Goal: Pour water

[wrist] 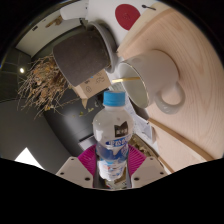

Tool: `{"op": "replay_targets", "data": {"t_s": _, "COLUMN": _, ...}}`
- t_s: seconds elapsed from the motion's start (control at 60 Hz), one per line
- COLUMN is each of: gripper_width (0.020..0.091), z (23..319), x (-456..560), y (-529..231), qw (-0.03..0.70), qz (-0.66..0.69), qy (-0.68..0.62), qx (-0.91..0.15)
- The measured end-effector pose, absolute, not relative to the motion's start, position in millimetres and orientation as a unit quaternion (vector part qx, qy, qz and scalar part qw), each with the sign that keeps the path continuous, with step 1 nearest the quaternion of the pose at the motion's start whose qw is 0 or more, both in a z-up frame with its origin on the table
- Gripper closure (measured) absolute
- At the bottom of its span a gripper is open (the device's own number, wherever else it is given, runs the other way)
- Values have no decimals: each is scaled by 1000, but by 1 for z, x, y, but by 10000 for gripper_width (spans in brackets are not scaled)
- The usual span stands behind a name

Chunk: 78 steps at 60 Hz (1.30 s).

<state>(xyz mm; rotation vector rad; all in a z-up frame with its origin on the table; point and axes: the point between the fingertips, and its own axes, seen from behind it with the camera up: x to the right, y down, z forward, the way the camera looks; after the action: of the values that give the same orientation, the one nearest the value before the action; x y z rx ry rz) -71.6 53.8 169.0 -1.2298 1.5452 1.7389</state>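
Note:
A clear plastic water bottle [113, 135] with a blue cap and a blue-and-white label stands between my gripper's [112, 165] fingers, whose magenta pads [88, 160] press on both its sides. The whole view is tilted. The bottle's cap [116, 99] points at a white mug [155, 82] that rests on a light wooden board [178, 45] just beyond it. The mug's opening [134, 82] faces the bottle, and its handle is on the far side. No water shows in the mug.
A dark grey cylindrical pot [86, 52] sits left of the mug. Further left is a bundle of dry straw [42, 82]. A dark surface [62, 125] lies under them. A red round shape [127, 14] shows on the white wall behind.

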Motion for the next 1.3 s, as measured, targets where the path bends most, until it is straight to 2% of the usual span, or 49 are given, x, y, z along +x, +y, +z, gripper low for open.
{"op": "replay_targets", "data": {"t_s": 0.2, "gripper_width": 735, "z": 163, "x": -73, "y": 58, "qw": 237, "qz": 644, "qy": 567, "qx": -456}}
{"op": "replay_targets", "data": {"t_s": 0.317, "gripper_width": 735, "z": 172, "x": -74, "y": 53, "qw": 270, "qz": 615, "qy": 521, "qx": -527}}
{"op": "replay_targets", "data": {"t_s": 0.4, "gripper_width": 734, "z": 187, "x": -67, "y": 55, "qw": 318, "qz": 583, "qy": 468, "qx": -584}}
{"op": "replay_targets", "data": {"t_s": 0.483, "gripper_width": 734, "z": 216, "x": -42, "y": 56, "qw": 382, "qz": 540, "qy": 405, "qx": -631}}
{"op": "replay_targets", "data": {"t_s": 0.65, "gripper_width": 732, "z": 265, "x": 40, "y": 66, "qw": 538, "qz": 372, "qy": 265, "qx": -708}}
{"op": "replay_targets", "data": {"t_s": 0.767, "gripper_width": 731, "z": 272, "x": 108, "y": 64, "qw": 602, "qz": 237, "qy": 187, "qx": -739}}
{"op": "replay_targets", "data": {"t_s": 0.85, "gripper_width": 732, "z": 254, "x": 150, "y": 64, "qw": 613, "qz": 137, "qy": 138, "qx": -765}}
{"op": "replay_targets", "data": {"t_s": 1.0, "gripper_width": 732, "z": 182, "x": 199, "y": 58, "qw": 592, "qz": 7, "qy": 61, "qx": -804}}
{"op": "replay_targets", "data": {"t_s": 1.1, "gripper_width": 730, "z": 128, "x": 202, "y": 53, "qw": 564, "qz": -18, "qy": 33, "qx": -825}}
{"op": "replay_targets", "data": {"t_s": 1.3, "gripper_width": 728, "z": 61, "x": 197, "y": 48, "qw": 530, "qz": -37, "qy": -3, "qx": -847}}
